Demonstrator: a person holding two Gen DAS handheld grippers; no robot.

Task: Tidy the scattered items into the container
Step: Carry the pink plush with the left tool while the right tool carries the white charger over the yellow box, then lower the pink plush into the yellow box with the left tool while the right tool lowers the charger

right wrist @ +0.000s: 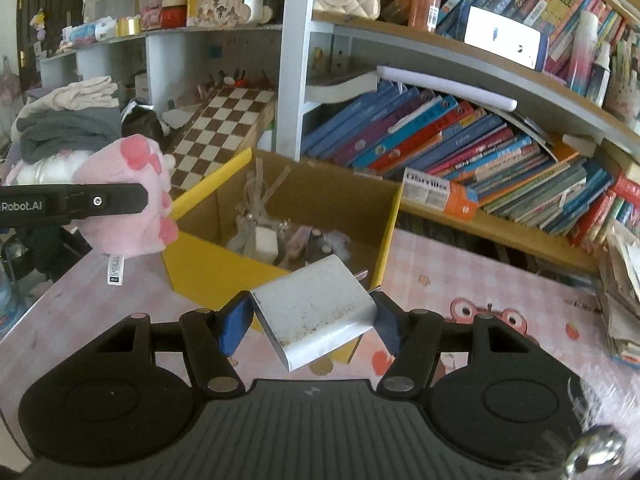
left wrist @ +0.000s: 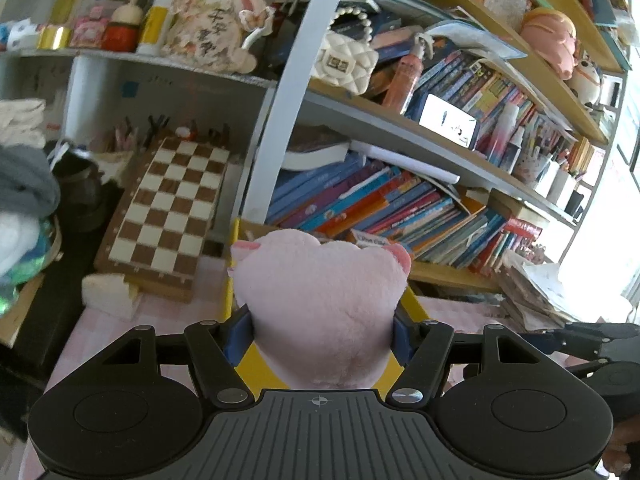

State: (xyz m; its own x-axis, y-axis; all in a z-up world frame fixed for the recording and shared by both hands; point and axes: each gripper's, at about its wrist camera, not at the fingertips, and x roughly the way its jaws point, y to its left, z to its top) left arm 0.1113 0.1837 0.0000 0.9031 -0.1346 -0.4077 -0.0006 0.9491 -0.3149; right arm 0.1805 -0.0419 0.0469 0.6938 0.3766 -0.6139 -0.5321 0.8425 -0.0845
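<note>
My left gripper (left wrist: pixel 322 330) is shut on a pink plush paw (left wrist: pixel 320 304), held above the near edge of the yellow cardboard box (left wrist: pixel 260 364). In the right wrist view the same plush paw (right wrist: pixel 132 196) hangs from the left gripper's finger (right wrist: pixel 100 200) just left of the box (right wrist: pixel 208 264). My right gripper (right wrist: pixel 310 320) is shut on a white wall charger (right wrist: pixel 316 312), prongs pointing toward the box, just in front of its near wall. The box holds a small white cube, ribbons and several small items.
A chessboard (right wrist: pixel 224 120) leans behind the box. Bookshelves with many books (right wrist: pixel 460 148) stand at the back and right. Folded clothes (right wrist: pixel 68 120) pile at the left. A paper stack (right wrist: pixel 624 300) sits at the right on the pink tablecloth (right wrist: pixel 480 280).
</note>
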